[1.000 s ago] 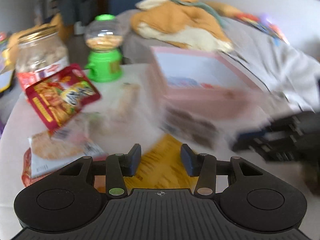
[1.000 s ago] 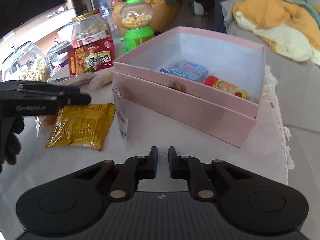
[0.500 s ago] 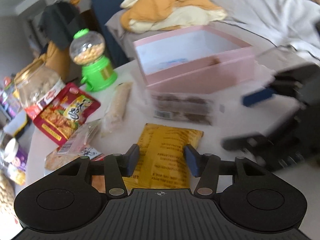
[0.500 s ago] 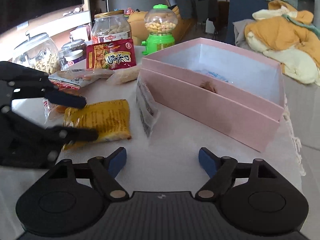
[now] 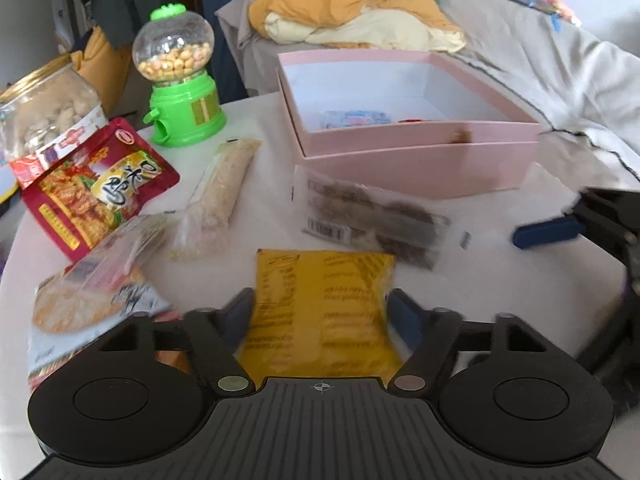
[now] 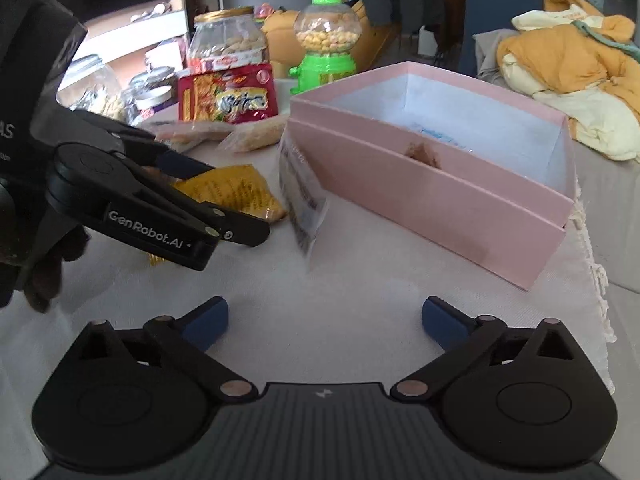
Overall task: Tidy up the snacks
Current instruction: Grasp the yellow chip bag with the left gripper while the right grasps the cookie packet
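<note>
- Snacks are what we are sorting, and the flat yellow foil packet (image 5: 324, 304) lies on the bench (image 5: 492, 264) with the left gripper (image 5: 322, 320) straddling it; we judge this the packet we pick next.
- Our left gripper has just been spreading, and its blue pads now stand beside the packet's crinkled edges without pinching it.
- Our right gripper (image 6: 324, 320) has just been opening too; it hangs spread wide over bare cloth with nothing between the pads.
- We read the rigid pink cardboard box (image 5: 420, 160), open-topped and white inside, as the destination; a blue-wrapped sweet pack (image 5: 356, 118) already lies in it.
- Against the box's front wall leans a clear plastic bag of dark pieces (image 5: 372, 216).
- Farther left lie a long clear sleeve of pale grains (image 5: 224, 184) and a glossy red pouch (image 5: 96, 188).
- Behind them stands a green plastic gumball dispenser (image 5: 180, 80) with a round clear globe.
</note>
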A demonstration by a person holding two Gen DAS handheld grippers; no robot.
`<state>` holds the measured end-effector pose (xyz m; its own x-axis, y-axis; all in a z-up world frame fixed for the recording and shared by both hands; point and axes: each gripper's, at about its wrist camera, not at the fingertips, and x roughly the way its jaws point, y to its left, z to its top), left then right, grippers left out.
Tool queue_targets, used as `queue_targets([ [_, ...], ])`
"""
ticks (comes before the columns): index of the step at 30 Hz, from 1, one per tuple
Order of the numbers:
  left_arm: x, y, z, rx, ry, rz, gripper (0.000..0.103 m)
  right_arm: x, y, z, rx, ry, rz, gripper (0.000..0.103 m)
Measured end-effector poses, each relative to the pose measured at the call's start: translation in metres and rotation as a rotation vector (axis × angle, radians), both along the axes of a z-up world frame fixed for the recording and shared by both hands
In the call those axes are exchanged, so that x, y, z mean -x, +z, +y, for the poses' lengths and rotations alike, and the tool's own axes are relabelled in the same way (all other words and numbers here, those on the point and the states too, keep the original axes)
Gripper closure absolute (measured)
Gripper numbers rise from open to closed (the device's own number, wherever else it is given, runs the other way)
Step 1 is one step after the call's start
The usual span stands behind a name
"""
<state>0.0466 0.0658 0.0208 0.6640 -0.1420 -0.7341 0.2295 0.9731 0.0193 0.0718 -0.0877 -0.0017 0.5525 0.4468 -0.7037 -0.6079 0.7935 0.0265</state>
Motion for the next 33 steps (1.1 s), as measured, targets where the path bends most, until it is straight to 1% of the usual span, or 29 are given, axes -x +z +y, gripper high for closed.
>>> queue_targets([
  [2,0.017,0.0,0.01,0.039,0.058,-0.016,0.033,0.0,0.0,0.0,0.006,0.019,0.004,0.0],
  [4,0.039,-0.001,0.021,0.04,0.158,-0.049,0.034,-0.001,0.001,0.002,0.016,0.017,0.008,0.0],
  [5,0.051,-0.001,0.026,0.04,0.201,-0.065,0.034,-0.001,0.004,0.004,0.022,0.011,0.017,0.003],
  [6,0.062,-0.002,0.032,0.048,0.25,-0.077,0.034,-0.002,0.008,0.005,0.016,0.007,0.013,0.013],
  [7,0.072,-0.002,0.037,0.059,0.295,-0.086,0.034,-0.002,0.014,0.008,0.003,0.003,-0.005,0.016],
  [8,0.08,-0.004,0.043,0.076,0.334,-0.092,0.034,-0.003,0.023,0.011,-0.014,-0.021,-0.041,0.017],
  [10,0.095,-0.007,0.053,0.125,0.39,-0.116,0.034,-0.01,0.036,0.019,-0.045,-0.089,-0.087,0.02],
  [11,0.101,-0.007,0.057,0.145,0.408,-0.129,0.034,-0.017,0.041,0.024,-0.063,-0.109,-0.081,0.034],
  [12,0.106,-0.008,0.06,0.161,0.418,-0.139,0.034,-0.023,0.043,0.029,-0.076,-0.117,-0.058,0.052],
  [13,0.108,-0.008,0.061,0.174,0.421,-0.147,0.034,-0.03,0.043,0.036,-0.083,-0.118,-0.022,0.057],
  [14,0.11,-0.009,0.062,0.178,0.421,-0.153,0.034,-0.037,0.04,0.044,-0.084,-0.11,0.034,0.059],
  [15,0.11,-0.009,0.062,0.177,0.419,-0.157,0.034,-0.04,0.038,0.05,-0.093,-0.087,0.087,0.059],
  [16,0.11,-0.009,0.062,0.177,0.419,-0.158,0.034,-0.039,0.037,0.057,-0.124,-0.036,0.144,0.059],
  [18,0.111,-0.009,0.062,0.173,0.419,-0.164,0.034,-0.032,0.042,0.062,-0.174,0.047,0.19,0.059],
  [21,0.111,-0.011,0.056,0.15,0.419,-0.169,0.034,-0.022,0.049,0.065,-0.16,0.042,0.147,0.059],
  [22,0.109,-0.011,0.055,0.145,0.419,-0.17,0.034,-0.021,0.049,0.066,-0.139,0.031,0.127,0.059],
  [23,0.11,-0.012,0.055,0.144,0.419,-0.171,0.034,-0.02,0.047,0.068,-0.098,0.017,0.091,0.058],
  [25,0.111,-0.012,0.056,0.15,0.42,-0.173,0.033,-0.023,0.04,0.074,-0.033,0.005,0.063,0.056],
  [27,0.11,-0.012,0.057,0.158,0.421,-0.174,0.034,-0.034,0.031,0.078,-0.009,-0.026,0.08,0.056],
  [29,0.112,-0.012,0.057,0.163,0.421,-0.175,0.034,-0.045,0.024,0.081,-0.029,-0.053,0.097,0.055],
  [31,0.112,-0.012,0.058,0.167,0.422,-0.176,0.034,-0.049,0.021,0.085,-0.045,-0.049,0.108,0.055],
  [33,0.113,-0.013,0.058,0.171,0.422,-0.177,0.033,-0.045,0.021,0.094,-0.015,-0.016,0.114,0.054],
])
